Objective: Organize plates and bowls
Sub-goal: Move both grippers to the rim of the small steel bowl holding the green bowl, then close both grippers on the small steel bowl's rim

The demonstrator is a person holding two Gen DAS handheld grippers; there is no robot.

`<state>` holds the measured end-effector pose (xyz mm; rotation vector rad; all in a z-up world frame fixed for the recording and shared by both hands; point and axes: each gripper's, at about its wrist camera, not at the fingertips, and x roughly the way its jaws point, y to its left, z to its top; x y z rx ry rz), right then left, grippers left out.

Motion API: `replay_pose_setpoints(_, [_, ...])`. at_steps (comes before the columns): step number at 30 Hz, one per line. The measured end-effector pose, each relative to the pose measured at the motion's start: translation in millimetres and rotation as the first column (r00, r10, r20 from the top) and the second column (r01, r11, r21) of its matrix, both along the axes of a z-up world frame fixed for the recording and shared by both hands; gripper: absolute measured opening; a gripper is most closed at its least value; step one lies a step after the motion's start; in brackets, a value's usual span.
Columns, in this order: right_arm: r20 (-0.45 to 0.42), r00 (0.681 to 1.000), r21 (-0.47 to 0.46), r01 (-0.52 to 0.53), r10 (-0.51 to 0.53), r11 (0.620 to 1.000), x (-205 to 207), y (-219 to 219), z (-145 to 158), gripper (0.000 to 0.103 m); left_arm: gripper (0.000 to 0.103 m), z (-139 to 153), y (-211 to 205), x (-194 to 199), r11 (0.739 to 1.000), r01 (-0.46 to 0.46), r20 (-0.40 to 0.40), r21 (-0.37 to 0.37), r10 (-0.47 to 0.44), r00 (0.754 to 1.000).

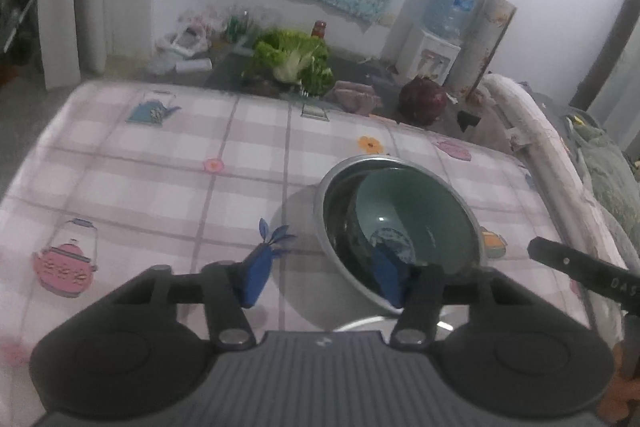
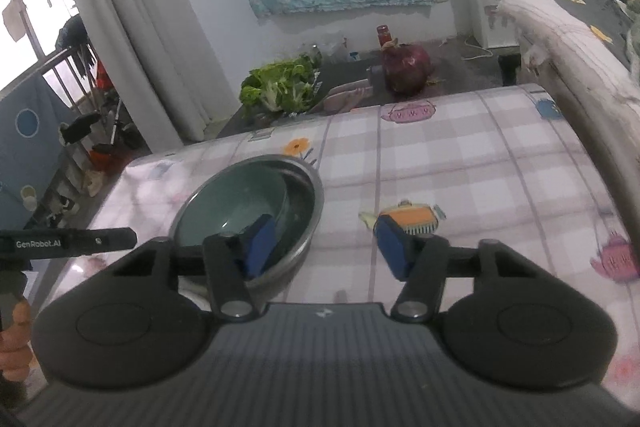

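A steel bowl [image 1: 336,239] stands on the checked tablecloth with a green ceramic bowl [image 1: 424,211] nested inside it. My left gripper [image 1: 320,275] is open; its right finger is over the steel bowl's near rim, its left finger is outside the bowl. In the right wrist view the steel bowl [image 2: 308,211] with the green bowl [image 2: 236,203] sits at the left. My right gripper [image 2: 324,247] is open, its left finger over the bowl's near side and its right finger over bare cloth. A shiny edge of something shows below the bowl, hidden by the grippers.
The table [image 1: 160,179] carries a pink checked cloth with teapot prints. Behind it on the floor lie lettuce [image 1: 292,59], a red cabbage [image 1: 424,99] and bags. A water dispenser [image 1: 436,31] stands by the wall. A padded bed rail [image 2: 568,43] runs along the right.
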<state>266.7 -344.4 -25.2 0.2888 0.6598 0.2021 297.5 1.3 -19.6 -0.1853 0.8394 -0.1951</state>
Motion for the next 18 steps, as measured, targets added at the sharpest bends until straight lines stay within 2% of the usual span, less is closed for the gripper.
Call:
replay_pose_setpoints(8, [-0.027,0.999,-0.009,-0.028,0.028,1.0,39,8,-20,0.03,0.039,-18,-6,23,0.999,0.029,-0.036,-0.024,-0.03,0.999])
replay_pose_setpoints(10, [-0.035,0.999,-0.005,-0.038,0.038,0.999,45,10,-24,0.029,0.039,-21,-8,27,0.999,0.028,-0.039,-0.02,-0.028,0.999])
replay_pose_setpoints(13, [-0.043,0.998,-0.005,-0.055,0.055,0.998,53,14,-29,0.028,0.033,-27,-8,34,1.0,0.02,-0.049,-0.019,-0.021,0.999])
replay_pose_setpoints(18, [-0.077,0.994,0.023,-0.074,0.075,0.997,63,17,-43,0.026,0.025,-41,-3,47,0.998,-0.006,-0.088,-0.056,0.001,0.996])
